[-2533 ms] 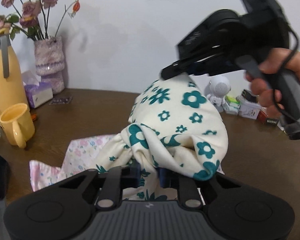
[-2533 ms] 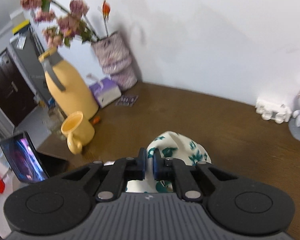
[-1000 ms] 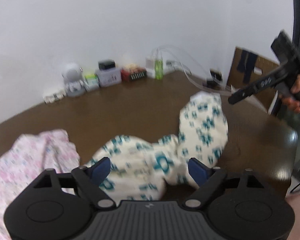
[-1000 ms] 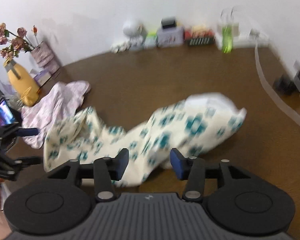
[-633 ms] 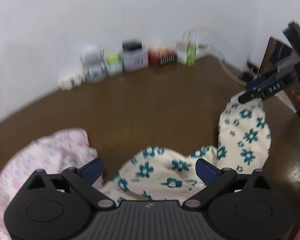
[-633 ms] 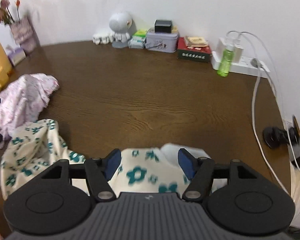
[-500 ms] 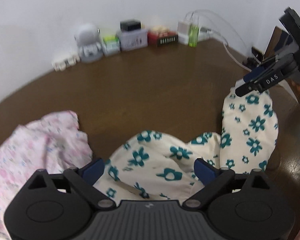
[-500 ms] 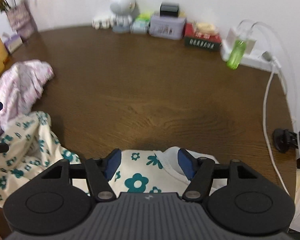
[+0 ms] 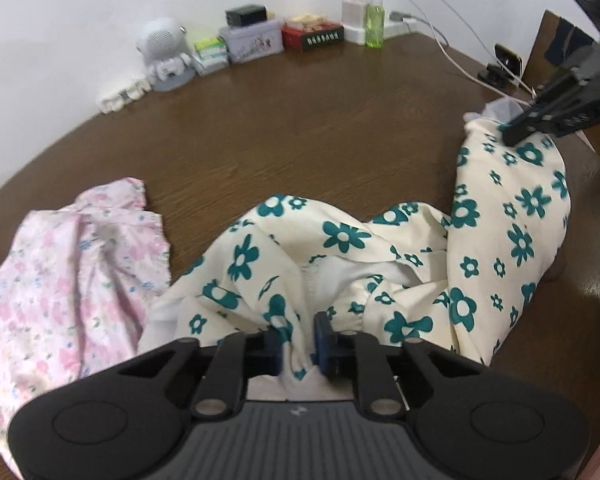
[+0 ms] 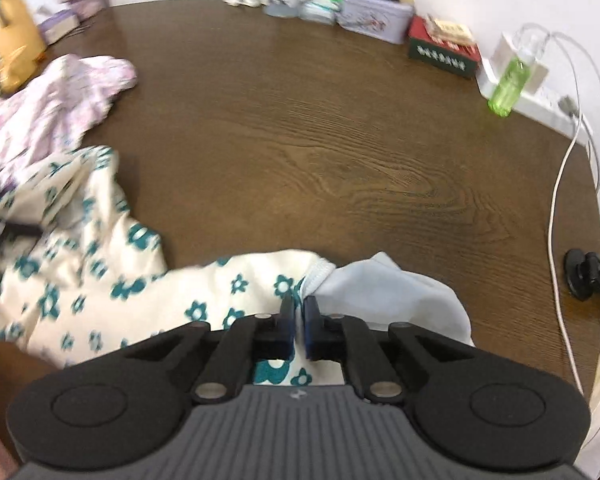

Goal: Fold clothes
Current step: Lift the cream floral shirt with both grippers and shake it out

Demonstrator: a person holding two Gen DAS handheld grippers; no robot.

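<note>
both grippers have just been closing, each with cloth between its jaws. the left gripper (image 9: 297, 340) pinches a bunched edge of the cream garment with teal flowers (image 9: 340, 240), which lies crumpled across the near side of the brown wooden table (image 9: 300, 120). the right gripper (image 10: 299, 320) nips the same garment at its far end, beside a pale, plain inner layer (image 10: 388, 292); in the left wrist view its tips (image 9: 516, 134) sit on the cloth near the table's right edge.

step in hand, as judged: securing two grips on the garment, before any fold is made. the cloth is unflattened, so the fold proper is not yet begun. the next move likely calls for lifting and drawing the two ends apart to spread the fabric flat, keeping it clear of the pink floral garment (image 9: 68, 272) that touches it on the left.

writing: the red box (image 9: 312, 34) against the wall carries a row of pale characters, too small to read. a marking on the right gripper's finger is blurred.
</note>
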